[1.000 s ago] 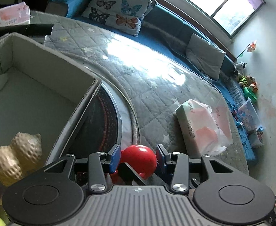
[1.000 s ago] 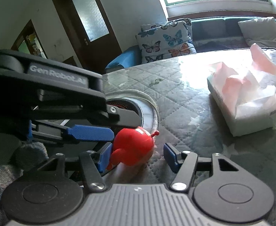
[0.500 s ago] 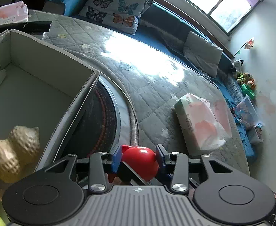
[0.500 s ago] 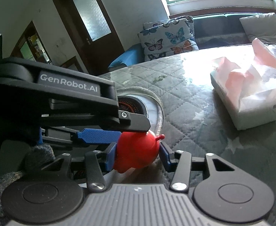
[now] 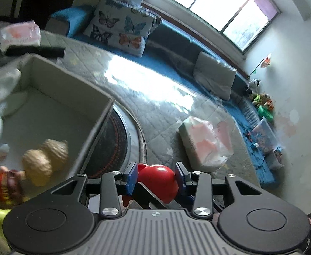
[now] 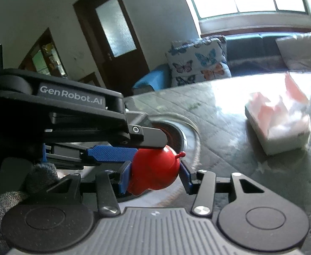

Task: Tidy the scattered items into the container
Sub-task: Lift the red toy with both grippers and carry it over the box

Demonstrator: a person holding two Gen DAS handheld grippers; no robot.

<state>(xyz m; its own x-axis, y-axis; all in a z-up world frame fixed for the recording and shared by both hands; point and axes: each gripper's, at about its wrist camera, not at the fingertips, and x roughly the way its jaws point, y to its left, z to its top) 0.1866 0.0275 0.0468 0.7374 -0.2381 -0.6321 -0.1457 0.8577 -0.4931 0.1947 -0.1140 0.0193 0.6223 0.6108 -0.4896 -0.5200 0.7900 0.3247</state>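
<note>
Both grippers, left (image 5: 156, 177) and right (image 6: 154, 175), clamp the red toy (image 6: 155, 171); box (image 5: 96, 127) at left, tissue pack (image 5: 204, 144) beyond.

We're in a home living room here: a blue sofa (image 5: 176, 40) with a butterfly cushion (image 5: 121, 31) runs under a wide window (image 5: 214, 2), a wooden door (image 6: 110, 36) leads off, and toys (image 5: 263, 104) crowd the corner.

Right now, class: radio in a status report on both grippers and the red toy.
Left gripper, right gripper: both shut on red toy. Grey box beside it. Nothing blocking.
</note>
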